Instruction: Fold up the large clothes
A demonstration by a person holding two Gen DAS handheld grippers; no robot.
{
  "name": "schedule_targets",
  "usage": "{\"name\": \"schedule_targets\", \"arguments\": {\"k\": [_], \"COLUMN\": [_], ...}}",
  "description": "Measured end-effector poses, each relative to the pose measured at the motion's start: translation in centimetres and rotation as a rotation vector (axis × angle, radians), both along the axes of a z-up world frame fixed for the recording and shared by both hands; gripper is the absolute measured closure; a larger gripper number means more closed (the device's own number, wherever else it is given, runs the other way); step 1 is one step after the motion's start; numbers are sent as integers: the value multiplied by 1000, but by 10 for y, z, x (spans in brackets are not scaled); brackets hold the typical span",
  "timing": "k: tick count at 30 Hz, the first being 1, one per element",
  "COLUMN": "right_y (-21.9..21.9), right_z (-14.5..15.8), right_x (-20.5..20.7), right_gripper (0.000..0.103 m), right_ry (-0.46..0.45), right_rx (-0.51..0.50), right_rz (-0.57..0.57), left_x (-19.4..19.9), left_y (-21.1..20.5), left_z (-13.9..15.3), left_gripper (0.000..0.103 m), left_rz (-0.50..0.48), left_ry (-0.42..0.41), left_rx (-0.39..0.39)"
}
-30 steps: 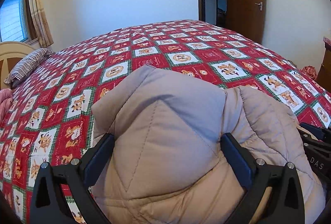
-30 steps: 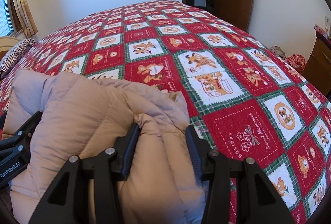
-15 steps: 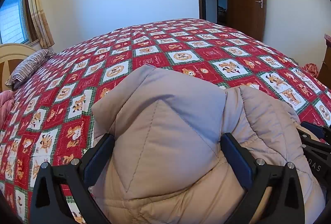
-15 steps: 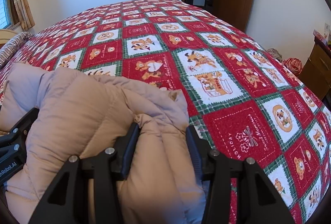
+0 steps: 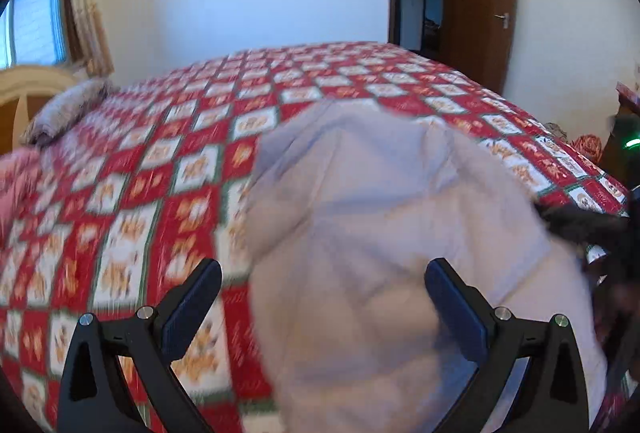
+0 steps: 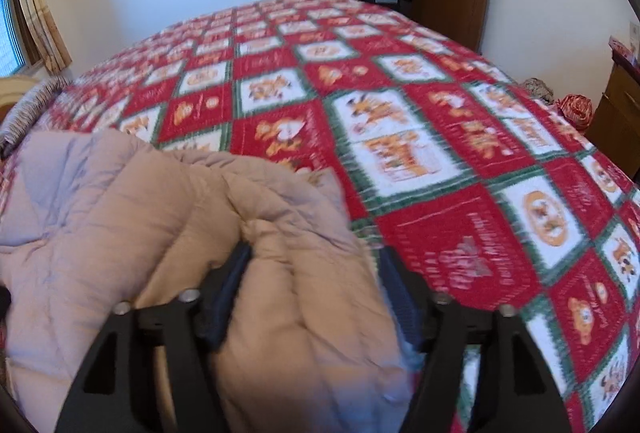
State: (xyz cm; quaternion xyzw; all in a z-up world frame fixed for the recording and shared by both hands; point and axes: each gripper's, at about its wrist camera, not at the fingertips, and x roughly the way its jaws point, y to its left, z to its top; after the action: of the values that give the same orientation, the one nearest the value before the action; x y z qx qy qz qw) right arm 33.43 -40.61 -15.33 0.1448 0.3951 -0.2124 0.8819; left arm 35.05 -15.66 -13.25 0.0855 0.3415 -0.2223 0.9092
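1. since a moment ago the left view has swung: the coat (image 5: 392, 233) sat squarely between the left jaws then, and now it lies to the right half of the gap, with bare quilt (image 5: 160, 193) showing by the left finger. the right jaws have just been opening, with a fold of coat between them.
2. quilt, red and white squares, covers the whole bed; the coat, beige and puffy, lies bunched on its near edge, close under both claws.
3. left claw (image 5: 322, 307) stands wide apart; its right finger is at the cloth, its left finger is clear of it, so i judge no clamp there.
4. right claw (image 6: 316, 293) has its jaws apart around a thick ridge of coat; blur hides whether the pads press, and it reads as let go.
5. step in hand, as i judge it: release and re-grip for the next fold. take a seam or hem, not loose padding, grip both sides level, and lift together so the bulk does not slump.
6. coat's long axis cannot be told surely; the visible bulk seems to run left to right along the near edge, one corner pointing away up the bed.
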Motion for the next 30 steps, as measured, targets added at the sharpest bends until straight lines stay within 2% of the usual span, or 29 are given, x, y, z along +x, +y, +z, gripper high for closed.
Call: {"name": "schedule_targets", "arguments": {"k": [2, 4, 6, 10, 12, 14, 16, 20, 27, 29, 30], "right_y": [-6, -14, -19, -30, -33, -28, -22, -21, -21, -18, -17], "right_z": [9, 14, 8, -16, -22, -20, -19, -27, -32, -32, -32], "right_x": [-19, -38, -47, -47, -48, -50, -50, -49, -42, -43, -44], "right_gripper": [10, 7, 4, 5, 8, 20, 25, 25, 28, 42, 44], "right_ry": [-56, -90, -85, -55, -73, -97, -119, -141, -141, -147, -156], "right_rx": [14, 17, 27, 168, 240, 248, 267, 343, 388, 397, 409], "right_rz": [-9, -18, -17, 4, 29, 74, 116, 163, 200, 222, 233], "left_x": [2, 7, 7, 1, 3, 4, 3, 7, 8, 7, 6], "left_y": [18, 25, 22, 13, 15, 18, 17, 15, 11, 10, 10], "left_z": [-11, -24, -32, -33, -37, -39, -41, -42, -45, -45, -46], "left_gripper": [1, 1, 1, 1, 1, 1, 1, 1, 1, 1, 1], "left_rz": [39, 51, 57, 44, 37, 36, 32, 24, 12, 1, -6], "left_ry": [42, 115, 138, 96, 115, 129, 123, 124, 126, 132, 133], "left_rx": [-48, -109, -128, -87, -110, -129, -131, -137, -141, -151, -159]}}
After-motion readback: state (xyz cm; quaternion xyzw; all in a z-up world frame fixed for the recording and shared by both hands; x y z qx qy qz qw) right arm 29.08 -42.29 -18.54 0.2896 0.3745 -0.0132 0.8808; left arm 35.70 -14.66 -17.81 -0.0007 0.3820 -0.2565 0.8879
